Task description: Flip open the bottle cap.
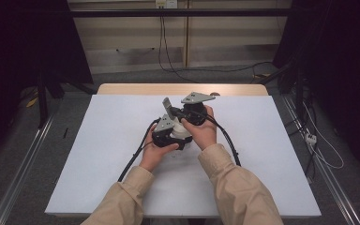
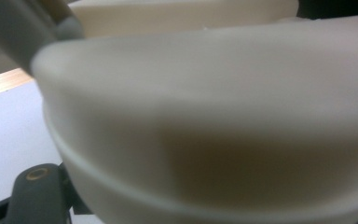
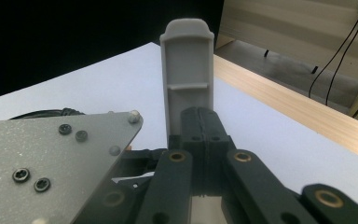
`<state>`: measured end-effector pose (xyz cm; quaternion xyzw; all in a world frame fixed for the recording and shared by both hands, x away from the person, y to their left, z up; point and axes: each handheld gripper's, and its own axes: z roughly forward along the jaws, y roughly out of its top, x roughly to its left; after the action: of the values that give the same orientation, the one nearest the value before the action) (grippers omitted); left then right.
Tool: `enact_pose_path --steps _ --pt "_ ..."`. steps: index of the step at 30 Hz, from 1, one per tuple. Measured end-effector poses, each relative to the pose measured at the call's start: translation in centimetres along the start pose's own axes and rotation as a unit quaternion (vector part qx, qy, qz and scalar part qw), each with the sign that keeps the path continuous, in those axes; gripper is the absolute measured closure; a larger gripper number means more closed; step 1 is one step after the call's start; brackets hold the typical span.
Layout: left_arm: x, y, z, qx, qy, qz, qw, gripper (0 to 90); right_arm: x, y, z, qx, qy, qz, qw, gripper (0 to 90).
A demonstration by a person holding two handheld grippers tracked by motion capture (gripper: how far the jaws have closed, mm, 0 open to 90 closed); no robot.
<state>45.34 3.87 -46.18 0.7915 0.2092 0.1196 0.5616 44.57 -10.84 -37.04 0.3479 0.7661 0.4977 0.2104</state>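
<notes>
Hands meet over the middle of the white table (image 1: 98, 154), where we hold both tools close together. Our right gripper (image 3: 199, 122) has its black jaws pressed together on the lower end of a grey plastic piece (image 3: 187, 70). In the right gripper view this piece is a flat, narrow strip with raised side edges, a small cross ledge partway up and a rounded top. Its long axis runs straight on from the jaws, so it points away from our hand toward the far wooden edge (image 3: 298, 109) of the table. In the high view the same grey piece (image 1: 167, 106) rises from the gripper, leaning toward the far left, above the tabletop.

Our left gripper (image 1: 168, 133) sits just below and to the left of it, against a pale rounded object (image 2: 214, 121). The left gripper view is blurred; that cream object with a thin rim line stands very close to the lens. We cannot see the jaw tips there, but they are drawn in as narrow as they go, and we cannot tell whether they pinch the pale object. A grey three-cornered plate (image 3: 51, 154) of the left tool lies just beside the right jaws.
</notes>
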Motion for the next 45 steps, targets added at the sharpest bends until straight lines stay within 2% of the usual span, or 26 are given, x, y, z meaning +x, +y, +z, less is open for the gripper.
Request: enact_pose_path --steps 29,45 --pt "0.0 0.0 0.0 0.000 0.003 0.000 1.0000 18.7 -0.2 0.0 0.7 -0.001 0.006 0.004 1.0000 90.0" --pt "0.0 0.0 0.0 0.001 -0.003 0.003 1.0000 18.7 -0.2 0.0 1.1 0.000 0.009 0.006 0.9999 90.0"
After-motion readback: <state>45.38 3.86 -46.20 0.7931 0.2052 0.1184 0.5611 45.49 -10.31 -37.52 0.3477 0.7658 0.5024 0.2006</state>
